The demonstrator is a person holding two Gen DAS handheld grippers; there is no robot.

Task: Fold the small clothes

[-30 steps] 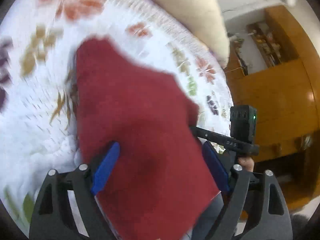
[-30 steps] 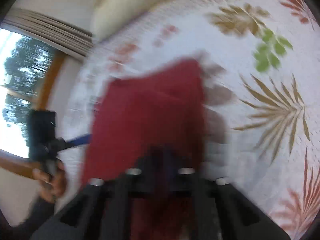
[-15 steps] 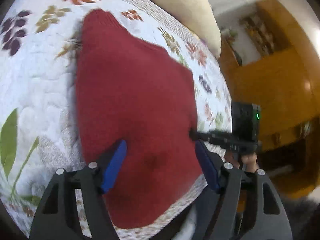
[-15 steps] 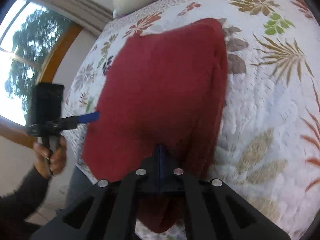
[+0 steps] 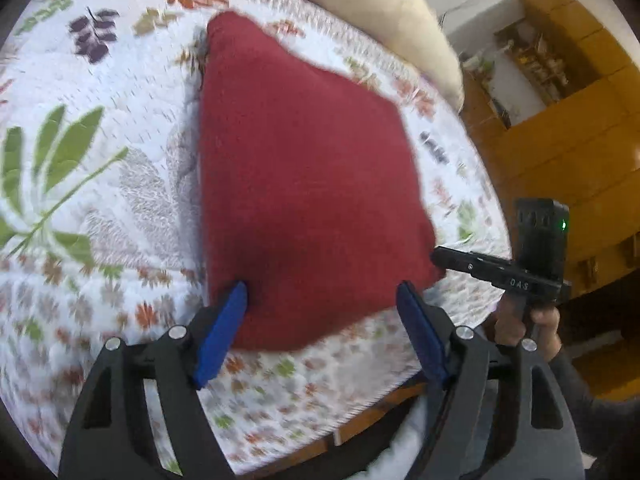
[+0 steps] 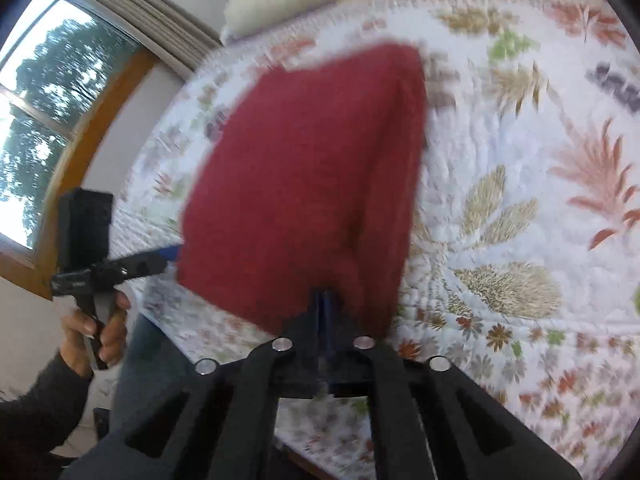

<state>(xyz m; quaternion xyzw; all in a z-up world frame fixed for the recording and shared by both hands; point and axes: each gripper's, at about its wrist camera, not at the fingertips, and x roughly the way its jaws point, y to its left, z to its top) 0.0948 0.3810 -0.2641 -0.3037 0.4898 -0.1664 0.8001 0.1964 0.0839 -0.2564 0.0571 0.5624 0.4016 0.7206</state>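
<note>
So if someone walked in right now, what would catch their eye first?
The dark red knitted cloth, spread on the white floral quilt near the bed's edge. The right hand-held gripper is shut on its near edge, while the left hand-held gripper stands open at the opposite corner.

A bed with a white quilt (image 5: 132, 184) printed in green, brown, red and purple leaves fills most of both views, and a cream pillow (image 5: 372, 4) lies at its far end. In the left wrist view, orange-brown wooden cabinets (image 5: 560, 152) stand to the right of the bed, with a cluttered shelf niche (image 5: 536, 60) in the far corner against a white wall. In the right wrist view, a wood-framed window (image 6: 60, 92) on the left shows bright daylight and trees, with a pleated curtain (image 6: 140, 28) along its far side.
</note>
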